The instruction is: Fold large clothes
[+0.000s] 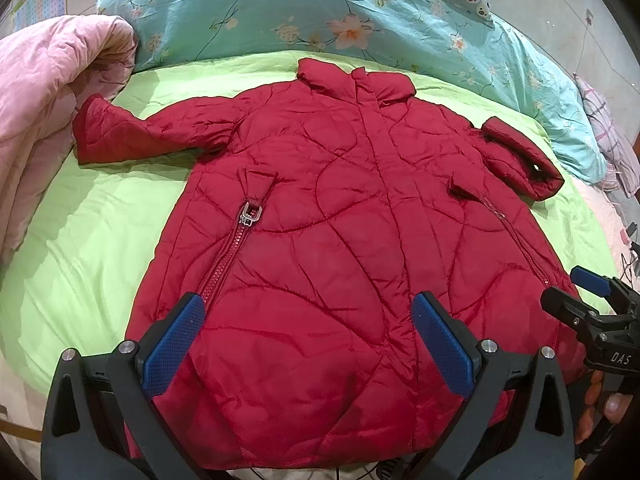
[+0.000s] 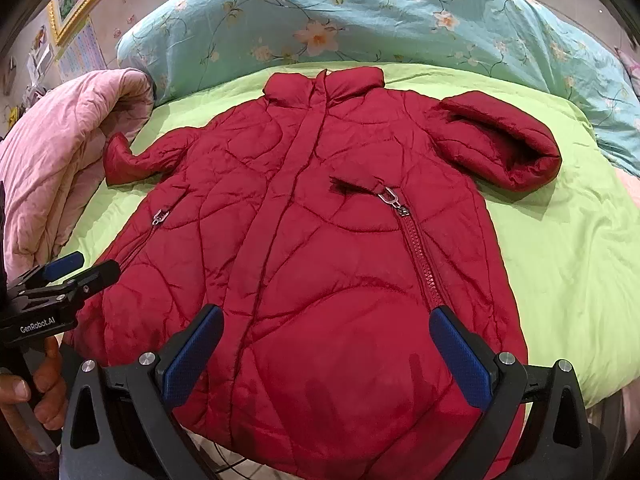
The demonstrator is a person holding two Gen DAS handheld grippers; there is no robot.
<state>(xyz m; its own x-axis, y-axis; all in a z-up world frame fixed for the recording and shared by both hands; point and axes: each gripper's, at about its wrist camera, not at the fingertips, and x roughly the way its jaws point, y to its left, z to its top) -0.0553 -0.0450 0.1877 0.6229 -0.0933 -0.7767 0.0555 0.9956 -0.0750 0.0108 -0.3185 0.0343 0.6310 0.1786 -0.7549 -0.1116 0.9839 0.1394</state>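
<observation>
Coat: a red quilted coat (image 1: 340, 220) lies flat on the bed, front side up, collar at the far side and hem at the near edge.
Left sleeve area: in the left wrist view one sleeve (image 1: 132, 136) stretches out sideways, and its cuff is touching the pink quilt (image 1: 52, 92).
Other sleeve: the sleeve (image 2: 500, 140) on the opposite side is bent back on itself, so it makes a short thick roll beside the shoulder.
Pockets: two slanted zip pockets on the front; a metal zip pull (image 1: 250, 214) is seen on one, and another zip pull (image 2: 390, 196) on the other.
Bed cover: a light green sheet (image 1: 100, 220) under the coat.
Behind the coat: a turquoise flowered duvet (image 1: 260, 12) lies across the far part of the bed.
Left gripper (image 1: 308, 336): its blue pads are wide apart, above the lower part of the coat, holding nothing.
Right gripper (image 2: 328, 348): also spread wide over the hem area, with nothing between the pads.
</observation>
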